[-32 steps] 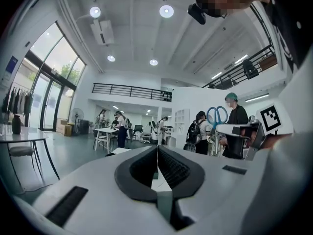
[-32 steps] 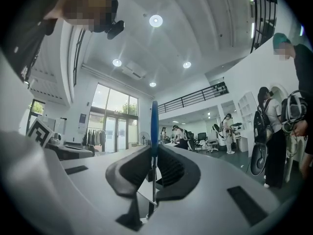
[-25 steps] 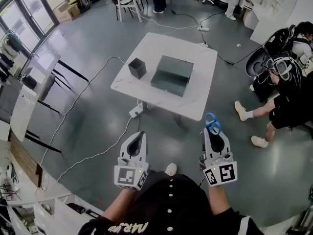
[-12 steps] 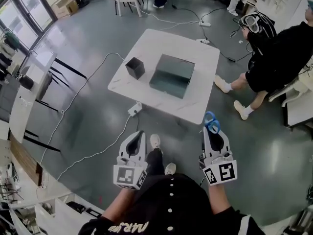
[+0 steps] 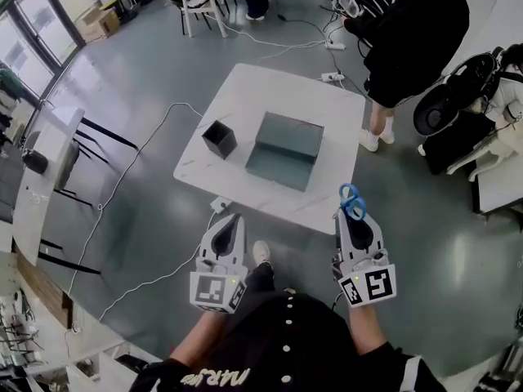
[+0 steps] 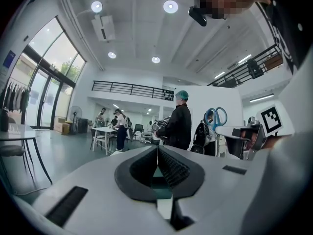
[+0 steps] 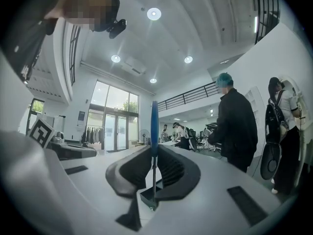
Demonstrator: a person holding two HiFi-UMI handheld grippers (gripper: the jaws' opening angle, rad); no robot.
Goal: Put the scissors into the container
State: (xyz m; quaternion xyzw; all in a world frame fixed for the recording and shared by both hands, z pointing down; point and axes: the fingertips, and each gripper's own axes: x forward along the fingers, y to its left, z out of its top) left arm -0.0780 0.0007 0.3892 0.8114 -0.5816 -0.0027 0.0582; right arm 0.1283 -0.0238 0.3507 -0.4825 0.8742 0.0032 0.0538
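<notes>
The scissors (image 5: 353,203) are pinched in the right gripper (image 5: 355,221), off the table and in the air. Their blue handle loops stick out past the jaw tips toward 12 o'clock in the head view. In the right gripper view the scissors (image 7: 154,131) show edge-on: the thin metal blades run down between the two jaws of the right gripper (image 7: 154,155), which press on them from both sides, and the blue handle rises above.

From the scissors, the black container (image 5: 219,140) lies toward 10 o'clock, well apart. It stands open-topped near the left edge of the white table (image 5: 327,109). Just beside it, at its 3 o'clock, sits a larger grey-green box (image 5: 285,149).

The left gripper (image 5: 232,221) hangs level with the right one, at its 9 o'clock. Its jaws are pressed together with nothing between them, as the left gripper view shows (image 6: 157,151); that view also catches the scissors (image 6: 215,117) at 2 o'clock.

A standing person in black (image 5: 409,31) is off the table's far right corner, at 1 o'clock. A cable (image 5: 139,162) trails over the grey floor at 9 o'clock.
</notes>
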